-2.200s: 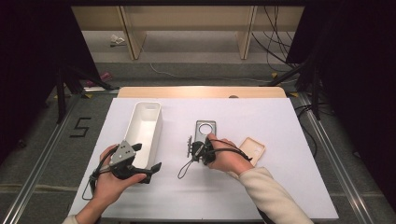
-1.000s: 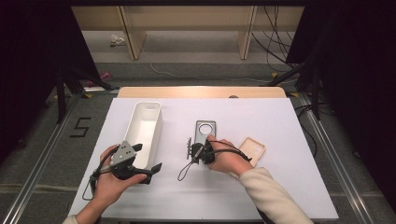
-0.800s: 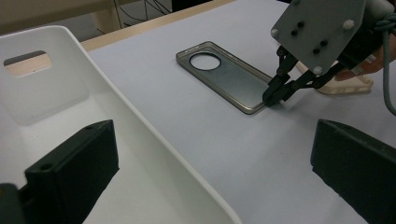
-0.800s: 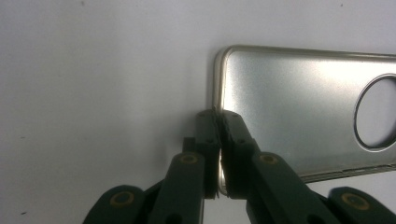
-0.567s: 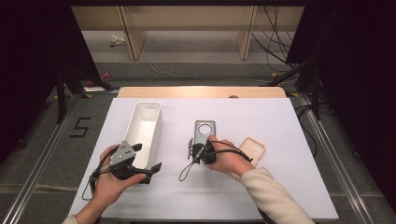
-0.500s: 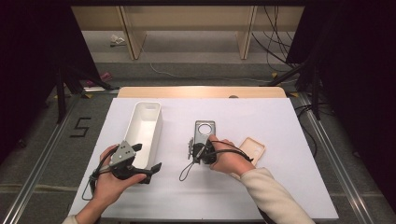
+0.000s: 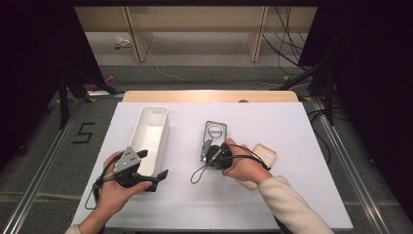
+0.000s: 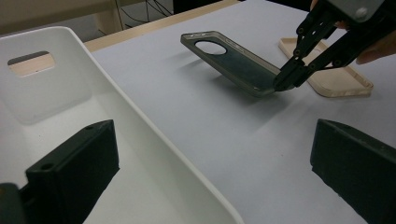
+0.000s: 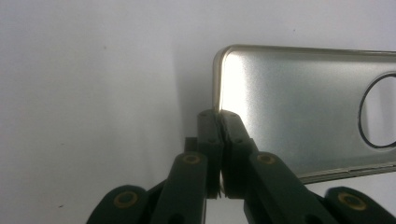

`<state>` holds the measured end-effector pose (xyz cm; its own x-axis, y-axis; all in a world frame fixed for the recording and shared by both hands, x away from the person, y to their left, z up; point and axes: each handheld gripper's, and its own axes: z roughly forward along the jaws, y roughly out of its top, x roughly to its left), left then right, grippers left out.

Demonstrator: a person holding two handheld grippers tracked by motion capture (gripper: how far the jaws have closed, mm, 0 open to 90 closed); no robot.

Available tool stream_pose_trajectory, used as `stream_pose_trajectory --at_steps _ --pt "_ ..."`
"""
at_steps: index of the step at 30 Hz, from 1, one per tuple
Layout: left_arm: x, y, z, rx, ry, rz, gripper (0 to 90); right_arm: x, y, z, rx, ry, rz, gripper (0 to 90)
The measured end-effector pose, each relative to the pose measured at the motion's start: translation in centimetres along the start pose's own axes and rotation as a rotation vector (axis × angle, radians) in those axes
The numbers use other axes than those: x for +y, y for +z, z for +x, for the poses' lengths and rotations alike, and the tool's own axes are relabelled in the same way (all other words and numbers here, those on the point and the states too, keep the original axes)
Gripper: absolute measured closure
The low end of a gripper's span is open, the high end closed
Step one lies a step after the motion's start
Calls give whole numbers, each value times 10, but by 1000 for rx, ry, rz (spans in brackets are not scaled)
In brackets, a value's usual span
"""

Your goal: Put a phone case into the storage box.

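A grey phone case (image 7: 213,138) with a round camera hole lies mid-table. My right gripper (image 7: 208,152) is shut on its near left corner. In the left gripper view the case (image 8: 231,58) is tilted, its gripped end raised off the table by the right gripper (image 8: 284,83). The right gripper view shows the jaws (image 9: 218,117) pinching the rim of the case (image 9: 299,116). My left gripper (image 7: 153,165) is open and holds nothing. It straddles the near right wall of the white tray (image 7: 162,131), one jaw over the inside of the tray (image 8: 140,123), the other over the table.
A beige phone case (image 7: 266,154) lies flat just right of my right hand, and it is also seen behind the right gripper (image 8: 336,79). The white tray looks empty and has a handle slot at its far end. A wooden strip edges the table's far side.
My right gripper has crept slightly forward toward the grey case's near end. The left hand and the tray have not moved.
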<state>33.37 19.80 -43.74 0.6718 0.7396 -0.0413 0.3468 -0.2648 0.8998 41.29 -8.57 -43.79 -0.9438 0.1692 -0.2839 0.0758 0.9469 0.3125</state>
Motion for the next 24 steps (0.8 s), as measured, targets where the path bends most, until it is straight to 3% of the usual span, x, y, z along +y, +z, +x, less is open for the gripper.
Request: stream_pose_trajectory --at_steps 10,24 --pt "0 0 0 0 1 -3 8 -16 -22 5 39 88 -175 885" --pt "1 0 0 3 -5 -5 15 -30 -43 20 72 106 -292 886"
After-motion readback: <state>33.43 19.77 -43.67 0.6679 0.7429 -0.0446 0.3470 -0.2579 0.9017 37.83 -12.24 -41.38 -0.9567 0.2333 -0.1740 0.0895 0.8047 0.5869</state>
